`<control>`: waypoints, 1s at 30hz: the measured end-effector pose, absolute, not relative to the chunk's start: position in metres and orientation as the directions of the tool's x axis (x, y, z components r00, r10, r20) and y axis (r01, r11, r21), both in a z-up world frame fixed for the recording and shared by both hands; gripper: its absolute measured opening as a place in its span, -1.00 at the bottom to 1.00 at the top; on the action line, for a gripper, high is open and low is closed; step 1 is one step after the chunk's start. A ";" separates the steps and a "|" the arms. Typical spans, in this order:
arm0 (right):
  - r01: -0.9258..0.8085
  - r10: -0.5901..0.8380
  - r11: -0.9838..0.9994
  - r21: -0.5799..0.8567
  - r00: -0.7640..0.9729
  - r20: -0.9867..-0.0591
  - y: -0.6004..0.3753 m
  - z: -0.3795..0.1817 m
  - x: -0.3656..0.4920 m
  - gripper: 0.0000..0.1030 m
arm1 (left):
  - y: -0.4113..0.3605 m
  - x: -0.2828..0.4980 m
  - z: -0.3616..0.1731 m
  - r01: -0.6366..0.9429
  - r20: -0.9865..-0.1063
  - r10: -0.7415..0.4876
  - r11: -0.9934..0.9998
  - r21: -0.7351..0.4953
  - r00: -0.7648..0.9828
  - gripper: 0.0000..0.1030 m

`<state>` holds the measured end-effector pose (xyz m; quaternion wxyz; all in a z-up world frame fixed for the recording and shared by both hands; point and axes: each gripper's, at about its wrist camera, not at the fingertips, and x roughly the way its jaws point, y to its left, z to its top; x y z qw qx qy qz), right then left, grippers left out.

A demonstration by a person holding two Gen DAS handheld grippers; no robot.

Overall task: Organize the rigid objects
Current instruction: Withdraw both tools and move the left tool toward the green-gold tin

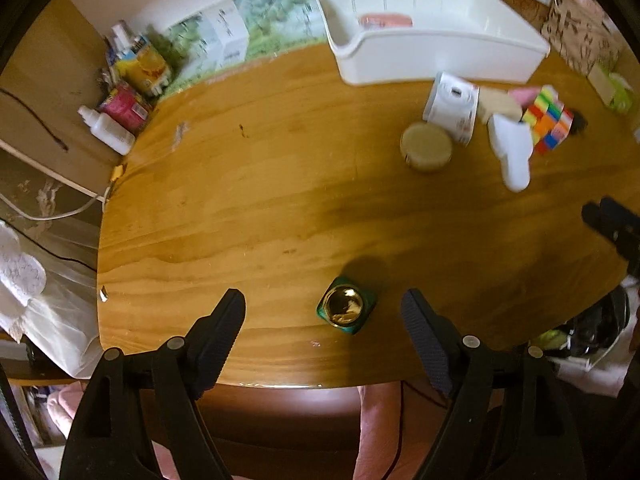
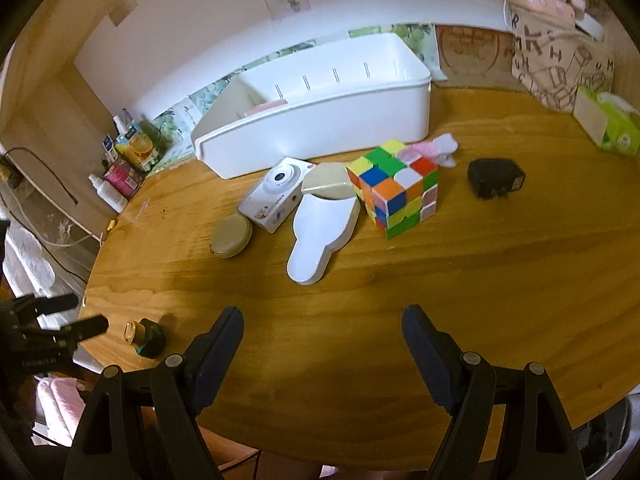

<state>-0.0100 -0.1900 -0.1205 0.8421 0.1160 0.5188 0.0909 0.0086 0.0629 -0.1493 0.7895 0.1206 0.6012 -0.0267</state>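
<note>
Our left gripper (image 1: 323,312) hangs apart around the bottle (image 1: 346,310) at the desk's (image 1: 280,200) near edge; it looks small, stiff and slippery, so we would pinch its sides. Our right gripper (image 2: 322,334) gapes empty; the bin (image 2: 320,120) sits far back.

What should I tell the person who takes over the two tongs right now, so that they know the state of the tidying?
Left tongs: open, empty, fingers either side of the small green bottle with a gold cap near the table's front edge, not yet gripping.
Right tongs: open, empty, over bare table.
Still loose in front of the white bin: toy camera, round beige case, white paddle-shaped case, colour cube, black adapter.
Done: the bin holds one pink item, hard to identify.
Left: everything else.
</note>
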 end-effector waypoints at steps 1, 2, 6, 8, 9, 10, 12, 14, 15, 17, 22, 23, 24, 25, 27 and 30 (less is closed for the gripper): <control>-0.024 0.279 0.954 0.298 0.435 -0.856 -0.189 -0.124 -0.006 0.59 | 0.063 0.010 -0.154 0.199 -0.960 0.100 0.968 0.155 0.260 0.61; -0.015 0.282 0.952 0.305 0.423 -0.861 -0.188 -0.128 -0.003 0.59 | 0.064 0.012 -0.158 0.208 -0.965 0.097 0.966 0.150 0.245 0.61; 0.009 0.272 0.954 0.301 0.397 -0.876 -0.181 -0.138 0.011 0.59 | 0.065 0.019 -0.180 0.241 -0.984 0.089 0.962 0.125 0.154 0.61; 0.019 0.264 0.955 0.295 0.393 -0.881 -0.178 -0.141 0.017 0.59 | 0.066 0.023 -0.190 0.247 -0.991 0.087 0.963 0.111 0.106 0.61; 0.025 0.261 0.955 0.294 0.393 -0.882 -0.177 -0.142 0.021 0.59 | 0.067 0.025 -0.195 0.250 -0.992 0.088 0.962 0.107 0.086 0.61; 0.031 0.255 0.957 0.290 0.394 -0.883 -0.175 -0.144 0.025 0.59 | 0.068 0.027 -0.200 0.250 -0.994 0.093 0.962 0.106 0.065 0.61; 0.039 0.241 0.960 0.278 0.393 -0.887 -0.173 -0.147 0.032 0.59 | 0.071 0.032 -0.208 0.242 -0.994 0.103 0.965 0.106 0.026 0.61; 0.047 0.225 0.964 0.263 0.390 -0.893 -0.169 -0.151 0.038 0.59 | 0.074 0.036 -0.213 0.237 -0.996 0.094 0.967 0.090 -0.005 0.61; 0.050 0.220 0.965 0.259 0.388 -0.895 -0.168 -0.153 0.041 0.59 | 0.076 0.038 -0.215 0.235 -0.996 0.091 0.968 0.084 -0.019 0.61; 0.058 0.206 0.968 0.246 0.381 -0.901 -0.166 -0.157 0.047 0.59 | 0.079 0.043 -0.219 0.228 -0.996 0.065 0.972 0.052 -0.052 0.61; 0.074 0.168 0.975 0.209 0.367 -0.915 -0.161 -0.166 0.062 0.59 | 0.078 0.049 -0.225 0.237 -0.995 0.040 0.971 0.017 -0.092 0.61; 0.079 0.161 0.976 0.202 0.362 -0.918 -0.161 -0.168 0.065 0.59 | 0.078 0.051 -0.226 0.235 -0.994 0.036 0.972 0.011 -0.099 0.60; 0.082 0.155 0.977 0.197 0.357 -0.921 -0.160 -0.169 0.067 0.59 | 0.078 0.052 -0.227 0.232 -0.994 0.030 0.973 0.004 -0.109 0.60; 0.083 0.151 0.978 0.192 0.353 -0.923 -0.159 -0.171 0.069 0.59 | 0.078 0.053 -0.228 0.229 -0.993 0.027 0.973 -0.001 -0.116 0.59; 0.085 0.144 0.979 0.184 0.346 -0.927 -0.158 -0.174 0.072 0.59 | 0.078 0.055 -0.229 0.228 -0.991 0.012 0.973 -0.019 -0.133 0.52; 0.084 0.137 0.981 0.175 0.336 -0.932 -0.154 -0.178 0.078 0.59 | 0.076 0.058 -0.229 0.240 -0.989 0.007 0.970 -0.029 -0.148 0.39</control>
